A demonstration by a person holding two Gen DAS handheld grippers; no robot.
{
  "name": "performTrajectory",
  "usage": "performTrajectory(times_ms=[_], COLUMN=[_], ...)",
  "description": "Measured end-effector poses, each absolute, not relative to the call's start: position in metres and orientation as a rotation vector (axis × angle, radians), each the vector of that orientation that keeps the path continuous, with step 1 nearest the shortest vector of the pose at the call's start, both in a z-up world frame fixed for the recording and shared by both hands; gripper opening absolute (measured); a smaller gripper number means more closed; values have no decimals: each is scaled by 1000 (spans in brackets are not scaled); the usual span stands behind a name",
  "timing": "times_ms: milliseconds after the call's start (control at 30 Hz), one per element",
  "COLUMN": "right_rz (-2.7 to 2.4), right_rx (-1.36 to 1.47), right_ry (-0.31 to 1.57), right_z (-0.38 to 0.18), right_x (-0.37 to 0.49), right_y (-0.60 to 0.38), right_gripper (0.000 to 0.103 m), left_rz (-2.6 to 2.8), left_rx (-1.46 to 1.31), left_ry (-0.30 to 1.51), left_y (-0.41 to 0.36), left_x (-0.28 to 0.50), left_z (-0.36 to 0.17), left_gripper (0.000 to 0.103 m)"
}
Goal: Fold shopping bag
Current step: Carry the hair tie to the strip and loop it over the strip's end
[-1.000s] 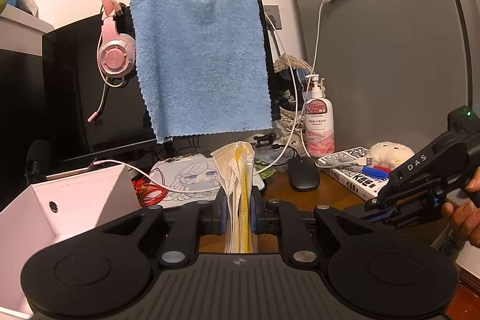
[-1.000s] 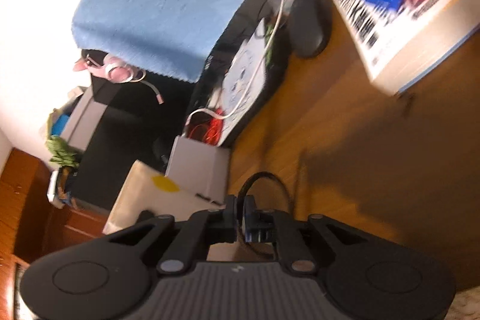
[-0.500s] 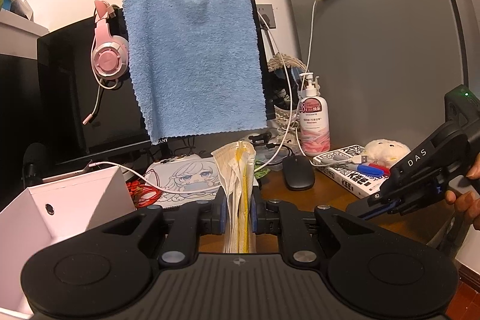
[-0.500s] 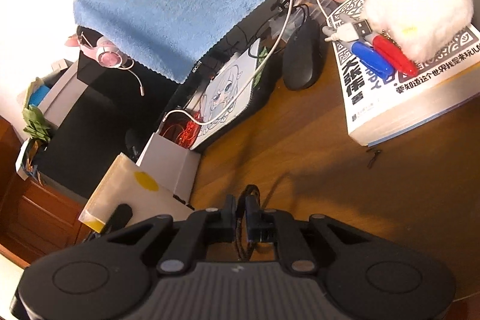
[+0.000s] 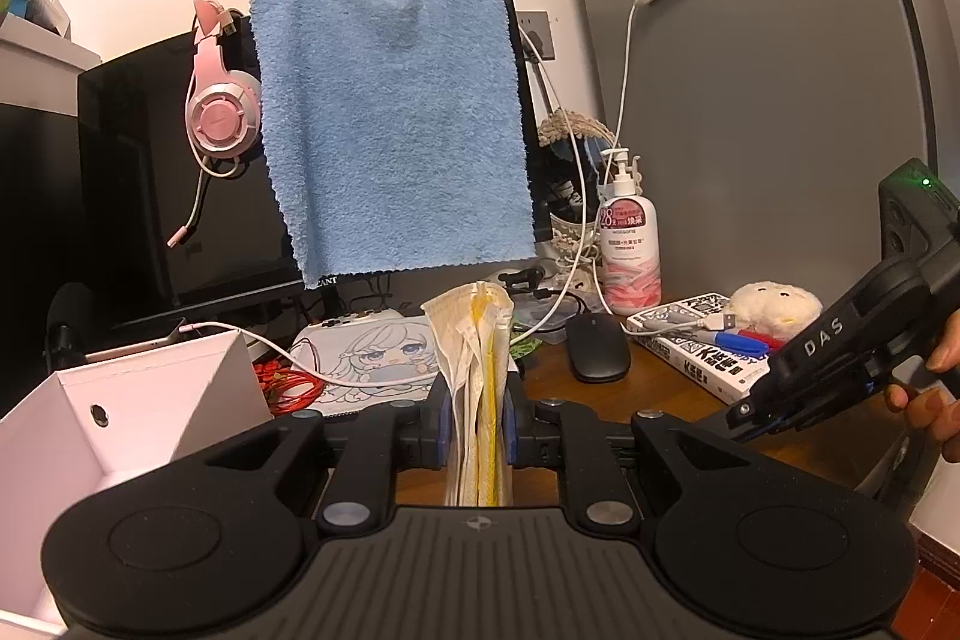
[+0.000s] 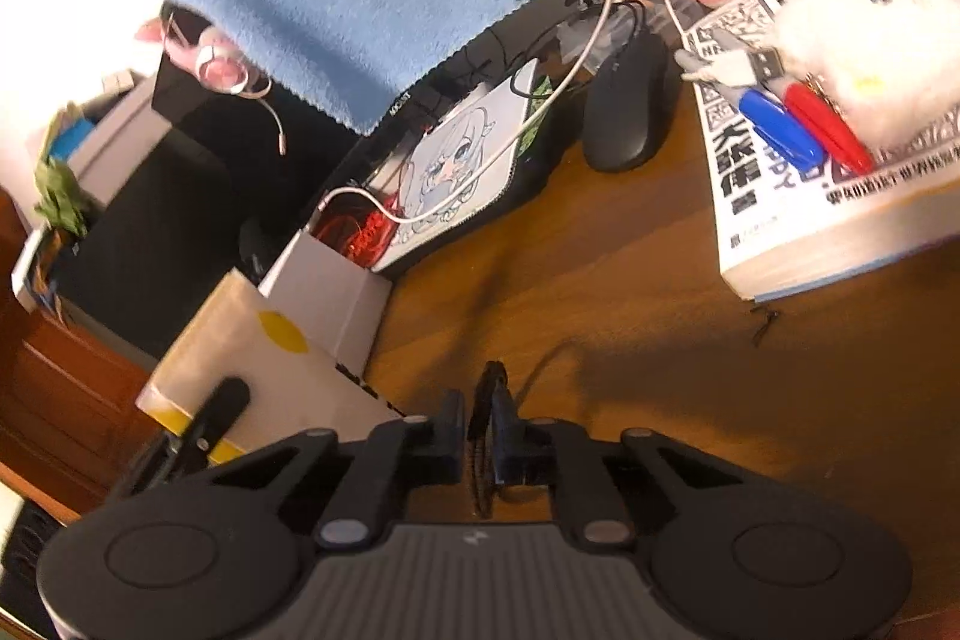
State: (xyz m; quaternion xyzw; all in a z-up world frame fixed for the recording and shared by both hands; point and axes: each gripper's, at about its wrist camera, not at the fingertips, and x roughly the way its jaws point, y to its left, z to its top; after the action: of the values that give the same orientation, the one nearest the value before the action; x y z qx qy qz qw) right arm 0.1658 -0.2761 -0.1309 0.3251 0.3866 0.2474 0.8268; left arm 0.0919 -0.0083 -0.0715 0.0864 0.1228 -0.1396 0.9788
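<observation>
The folded shopping bag [image 5: 474, 334], cream paper with yellow parts, stands on edge between my left gripper's [image 5: 477, 418] blue pads, which are shut on it. In the right wrist view the same bag [image 6: 240, 340] shows flat with a yellow dot, and a black finger [image 6: 222, 403] of the left gripper lies across it. My right gripper [image 6: 483, 430] is shut on a thin dark cord handle [image 6: 492, 382] that pokes out past its tips over the wooden desk [image 6: 600, 340]. A hand [image 5: 930, 394] holds the right gripper's black body [image 5: 840, 346] at the right.
A white open box [image 5: 120, 400] stands at the left. A monitor draped with a blue towel [image 5: 390, 130], pink headphones [image 5: 219, 112], a printed mat [image 5: 372, 358], a black mouse [image 5: 597, 355], a lotion bottle [image 5: 630, 244], and a book [image 6: 798, 220] with a plush toy [image 6: 870, 40] and pens ring the bare desk.
The right wrist view has rolled and moved nearer the book and plush toy. The cord loop past the right fingers looks shorter. The left gripper and bag stay put.
</observation>
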Motion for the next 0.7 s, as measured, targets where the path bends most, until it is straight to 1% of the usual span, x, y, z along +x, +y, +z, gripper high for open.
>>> performTrajectory(times_ms=[100,200,400,500,567,700], right_rz=[502,491,643,765,852,954], right_rx=[628,550,439,412,414,364], right_ry=[819,779,588,528,518,574], right_z=[-126,-110,-26,15,34,52], right_x=[165,159,136,128,127,130], right_y=[-270,-263,-245,-230,-219,-191], right_gripper=[4,3,3,3,3,3], left_rz=[-280,-281,-290,-289,-289,-292], left_rx=[164,158,160,153,152,151], left_ry=[240,231,220,220,219,217], left_y=[-6,-5,-6,-6,-6,-5], left_x=[91,90,87,87,88,87], left_z=[-73,-75,-76,-76,-76,-77], left_gripper=[15,14,14,14,14,14])
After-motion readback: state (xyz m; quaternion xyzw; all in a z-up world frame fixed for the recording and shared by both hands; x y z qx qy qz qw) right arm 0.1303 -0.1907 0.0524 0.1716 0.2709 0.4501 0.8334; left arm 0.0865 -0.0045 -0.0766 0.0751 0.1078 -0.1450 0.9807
